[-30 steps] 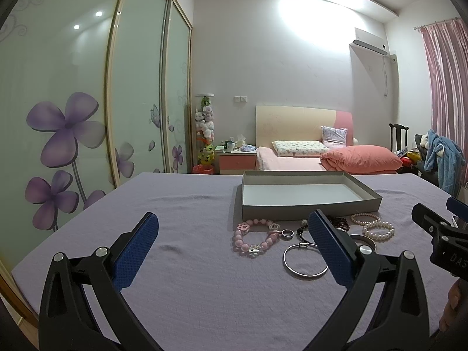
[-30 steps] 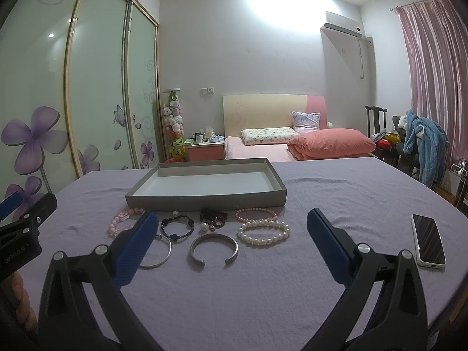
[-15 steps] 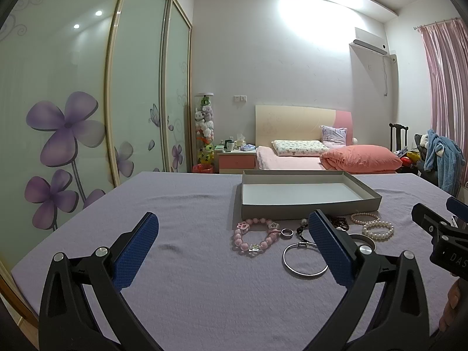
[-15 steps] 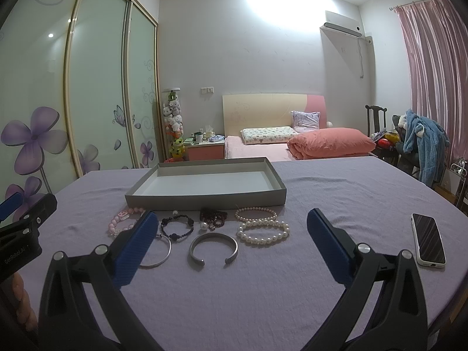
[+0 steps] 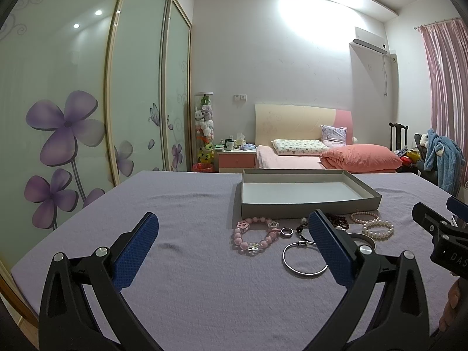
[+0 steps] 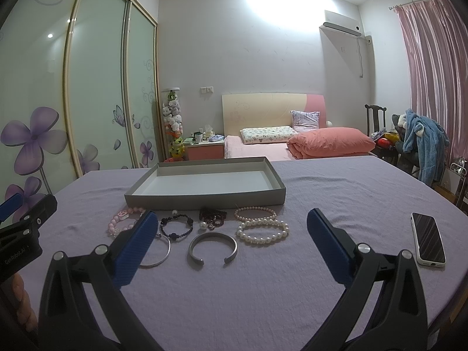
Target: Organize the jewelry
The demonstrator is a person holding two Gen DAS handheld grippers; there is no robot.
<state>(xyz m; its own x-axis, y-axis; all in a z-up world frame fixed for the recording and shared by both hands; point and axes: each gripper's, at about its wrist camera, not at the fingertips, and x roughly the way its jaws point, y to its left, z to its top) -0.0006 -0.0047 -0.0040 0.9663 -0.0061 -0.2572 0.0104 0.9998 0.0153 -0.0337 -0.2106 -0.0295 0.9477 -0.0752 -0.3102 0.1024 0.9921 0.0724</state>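
Jewelry lay in a loose row on the purple cloth, just in front of the empty gray tray [image 6: 204, 197]. Both grippers hovered short of it, the left gripper [image 5: 234, 245] and right gripper [image 6: 228, 241] each with fingers spread wide, holding nothing. A clean start would likely be the open silver cuff [image 6: 213, 247], pinched across its band, then lifted over the tray wall. The left finger hid part of the silver bangle [image 5: 304, 260]. The dark beaded tangle [image 6: 213, 216] was hard to separate.
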